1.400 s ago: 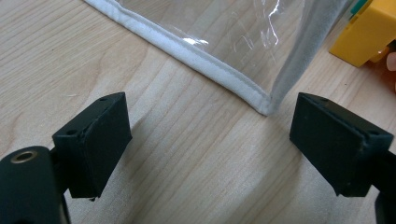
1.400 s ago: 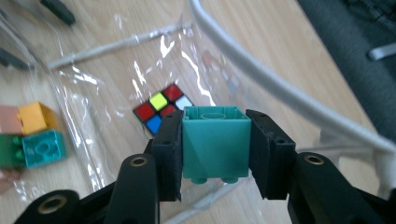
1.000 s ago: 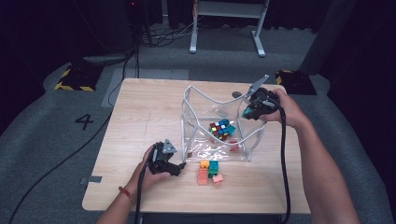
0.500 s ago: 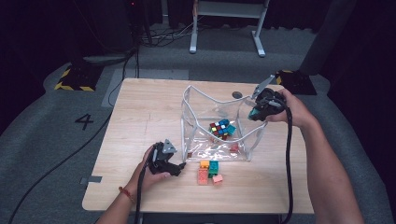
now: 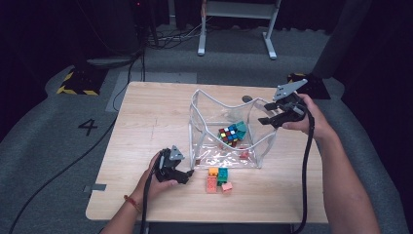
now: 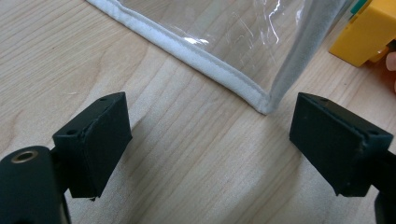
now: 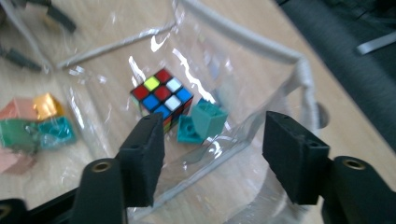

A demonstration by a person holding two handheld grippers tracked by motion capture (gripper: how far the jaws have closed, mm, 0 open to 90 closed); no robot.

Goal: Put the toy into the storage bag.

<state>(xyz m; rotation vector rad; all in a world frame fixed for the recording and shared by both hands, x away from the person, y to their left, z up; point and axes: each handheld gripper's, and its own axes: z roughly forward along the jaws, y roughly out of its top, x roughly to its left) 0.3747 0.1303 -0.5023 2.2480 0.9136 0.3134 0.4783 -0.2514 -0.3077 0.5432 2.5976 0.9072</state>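
High view: bag [image 5: 263, 146] apparently mouth-up

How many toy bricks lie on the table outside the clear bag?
4, clustered just in front of the clear bag: an orange brick, a green brick, a salmon brick and a small pink brick. More could be hidden between them.
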